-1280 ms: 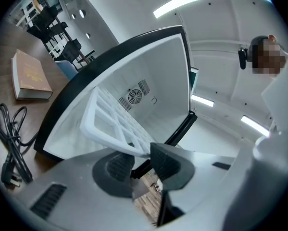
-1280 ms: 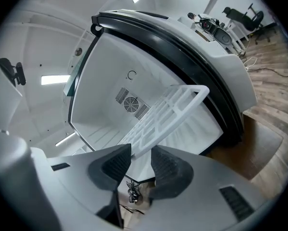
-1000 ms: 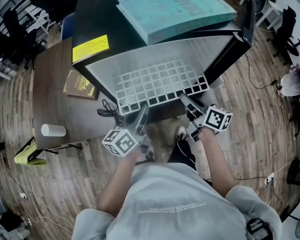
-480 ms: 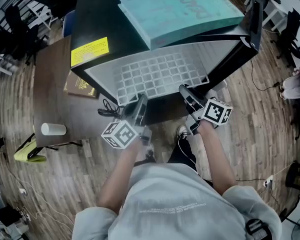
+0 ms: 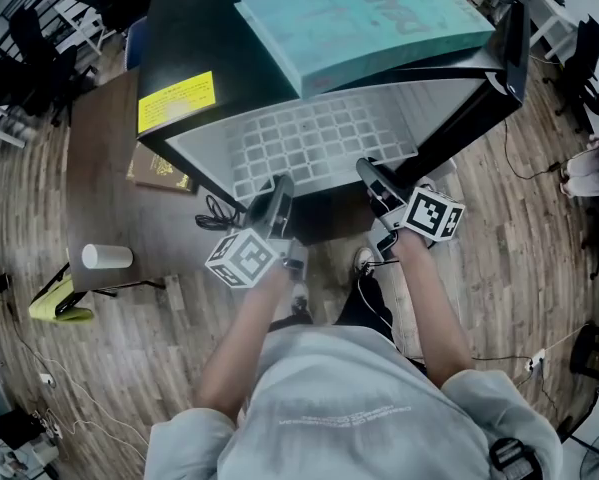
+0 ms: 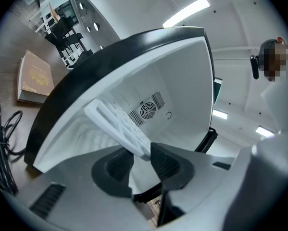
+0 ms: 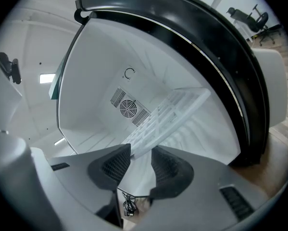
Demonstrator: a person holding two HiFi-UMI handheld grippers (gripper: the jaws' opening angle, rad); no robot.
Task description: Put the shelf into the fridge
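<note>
Now, the shelf (image 5: pixel 314 138), a white lattice panel, lay mostly inside the open fridge (image 5: pixel 179 38), with only its near edge at the mouth of the cavity. The left hand-held gripper (image 5: pixel 282 184) was clamped on that near edge toward its left end. The right hand-held gripper (image 5: pixel 365 170) was clamped on it toward the right end. Each gripper view showed the lattice pinched between the two dark pads and running off toward the fan grille (image 7: pixel 128 109) on the back wall.

Step in hand, as I judged it: sliding the shelf home.

Notes for doing it well:
- Push with both sides together. If one side leads, the panel will likely skew and jam against a white side wall.
- Keep the panel flat. Faint side-wall ribs (image 6: pixel 83 134) showed in both gripper views, and both long edges should ride the same pair. I could not tell from these views whether they already did.
- Keep the right side clear of the door (image 5: pixel 509 38), which stood open on that side.
- Release only once the shelf sits on its supports, otherwise the near edge may drop.

The teal box (image 5: pixel 359 18) on top of the fridge overhung the opening but was not in the path. The book (image 5: pixel 159 170) and the cable (image 5: pixel 217 216) on the worktop (image 5: pixel 94 198) to the left were well clear.
</note>
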